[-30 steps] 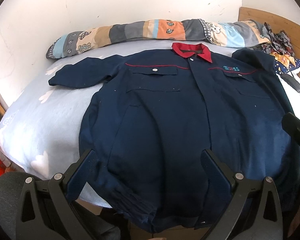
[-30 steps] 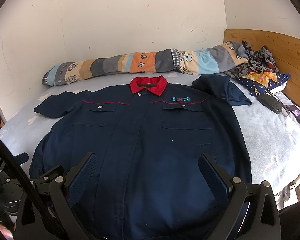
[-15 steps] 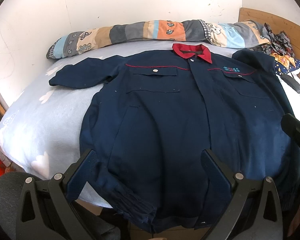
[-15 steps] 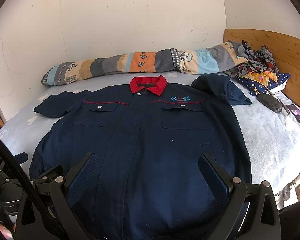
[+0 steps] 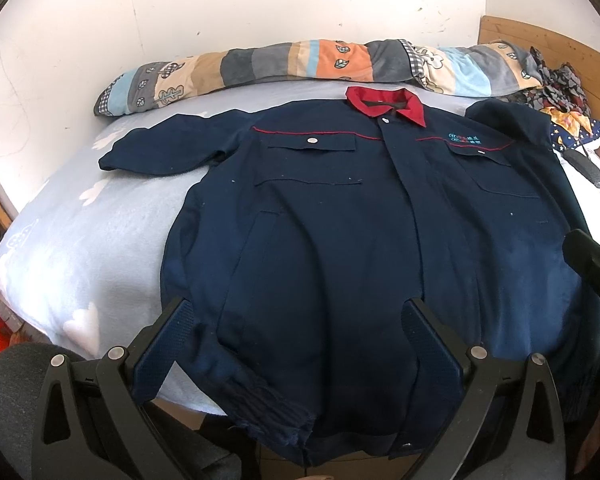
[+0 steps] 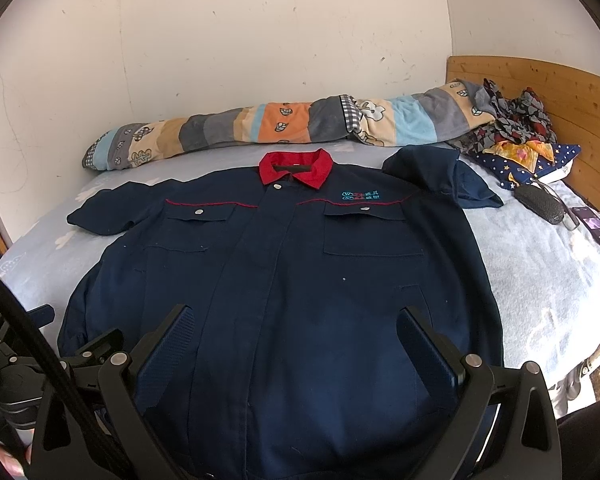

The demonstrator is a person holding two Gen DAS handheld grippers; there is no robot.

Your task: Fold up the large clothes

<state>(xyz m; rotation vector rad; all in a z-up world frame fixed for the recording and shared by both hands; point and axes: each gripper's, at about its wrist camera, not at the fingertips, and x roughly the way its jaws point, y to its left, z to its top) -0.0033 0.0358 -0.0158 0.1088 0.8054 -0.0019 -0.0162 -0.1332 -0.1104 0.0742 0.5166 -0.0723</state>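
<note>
A large navy work jacket [image 5: 340,240] with a red collar [image 5: 386,102] lies face up and spread flat on the bed; it also shows in the right wrist view [image 6: 292,280]. Its left sleeve [image 5: 168,148] lies out to the side, its right sleeve [image 6: 440,176] is bent up near the collar. My left gripper [image 5: 296,320] is open and empty above the jacket's lower left hem. My right gripper [image 6: 296,320] is open and empty above the lower middle of the jacket.
A light blue sheet [image 5: 100,232] covers the bed. A rolled patchwork blanket [image 6: 280,124] lies along the wall. Patterned clothes [image 6: 516,128], a dark case [image 6: 540,204] and a phone [image 6: 596,228] lie at the right by the wooden headboard [image 6: 540,80]. A grey chair [image 5: 8,400] stands at lower left.
</note>
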